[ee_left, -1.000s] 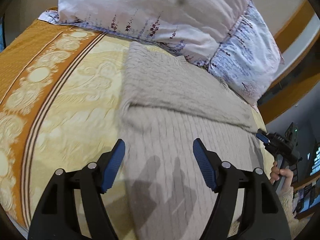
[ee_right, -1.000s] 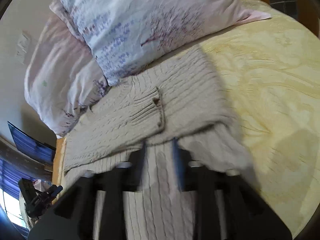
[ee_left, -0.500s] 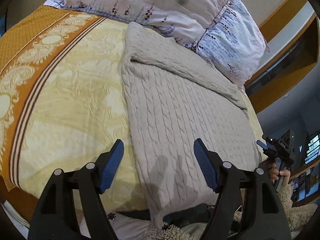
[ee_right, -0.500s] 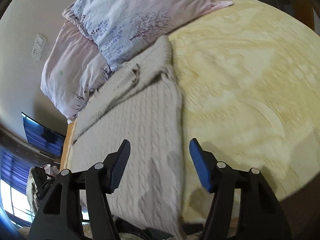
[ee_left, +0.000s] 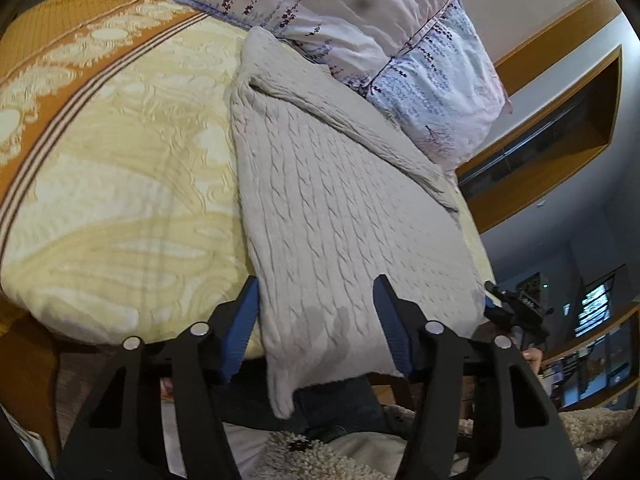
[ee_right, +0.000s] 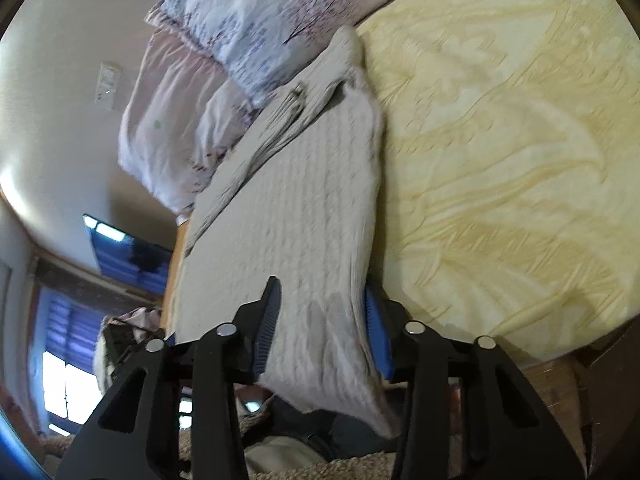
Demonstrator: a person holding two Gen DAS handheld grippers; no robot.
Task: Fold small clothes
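Yellow damask bedspread (ee_left: pixel 120 200) with an orange patterned border covers the bed in front of you and fills most of both views (ee_right: pixel 500 160). Two floral pillows (ee_left: pixel 380 32) sit at the head of the bed, stacked against the wall (ee_right: pixel 240 20). The beige cable-knit sweater (ee_left: pixel 332 220) lies lengthwise on the bedspread, its far end touching the pillows and a sleeve folded across the upper part; its near hem hangs over the bed's edge toward you (ee_right: pixel 312 240).

Your left gripper (ee_left: pixel 318 328) is spread wide, blue pads either side of the sweater's near left corner, the cloth lying loose between them and not pinched. Its left pad (ee_left: pixel 240 332) sits at the sweater's side edge, over the bedspread.

Your right gripper (ee_right: pixel 322 328) also stands apart, with the sweater's near right corner draped between its fingers; the fabric touches or hides the inner face of the right pad (ee_right: pixel 376 336), but the jaws are not closed on it. From the left wrist view, the right gripper shows small at the far right (ee_left: pixel 516 308), beyond the sweater's corner. A wall switch plate (ee_right: pixel 107 82) is visible above the pillows.
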